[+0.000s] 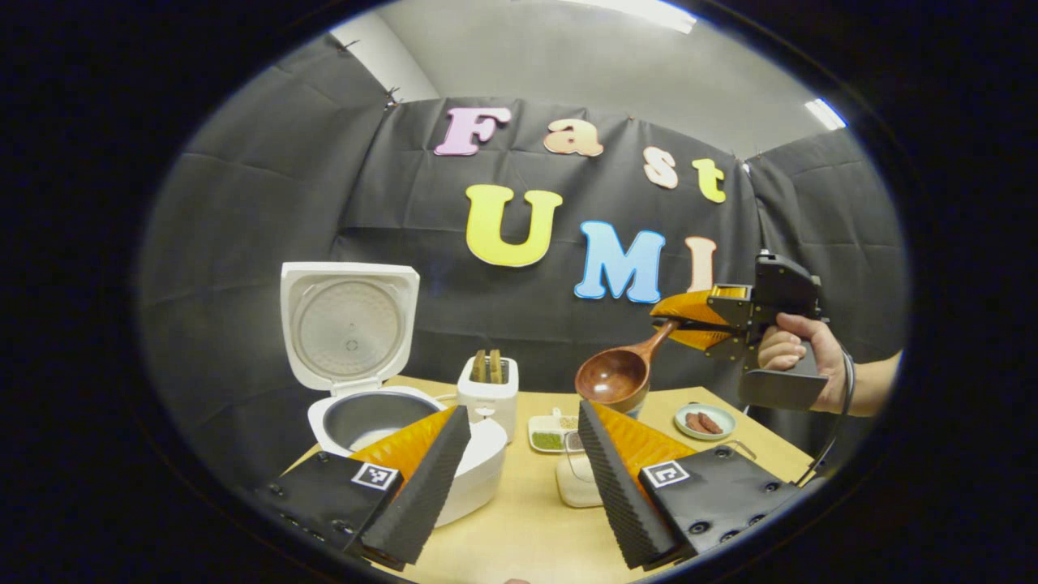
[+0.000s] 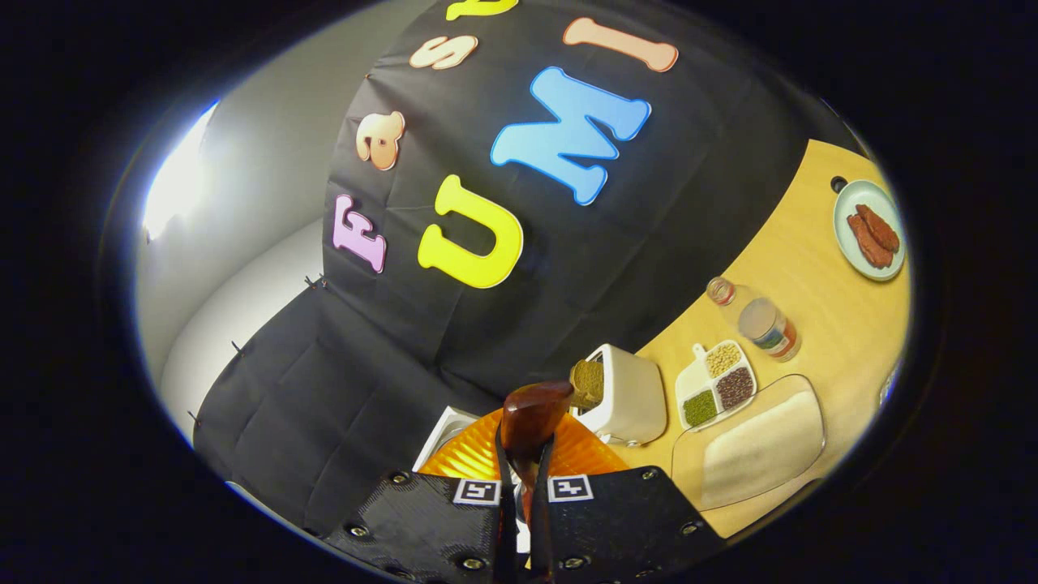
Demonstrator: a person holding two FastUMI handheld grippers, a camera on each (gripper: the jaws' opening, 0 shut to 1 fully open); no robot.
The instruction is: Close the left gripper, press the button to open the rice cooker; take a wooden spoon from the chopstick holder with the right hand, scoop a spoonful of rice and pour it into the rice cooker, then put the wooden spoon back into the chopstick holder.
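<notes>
The right gripper [image 1: 689, 323], fingers clamped on the handle of the wooden spoon [image 1: 620, 375], holds it aloft at three o'clock of the open rice cooker [image 1: 365, 405]; light, stiff and smooth, it likely wants a firm mid-handle grip, while the left gripper [image 1: 519, 478] gapes wide.

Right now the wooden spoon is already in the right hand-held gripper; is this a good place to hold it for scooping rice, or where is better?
Probably fine. The right hand-held gripper clamps the wooden spoon on its thin handle, coming from the handle's end. The round bowl hangs free, forward and lower, so it can dip and tip. The handle is narrow enough for both fingers; the bowl is too wide and must stay clear.
</notes>
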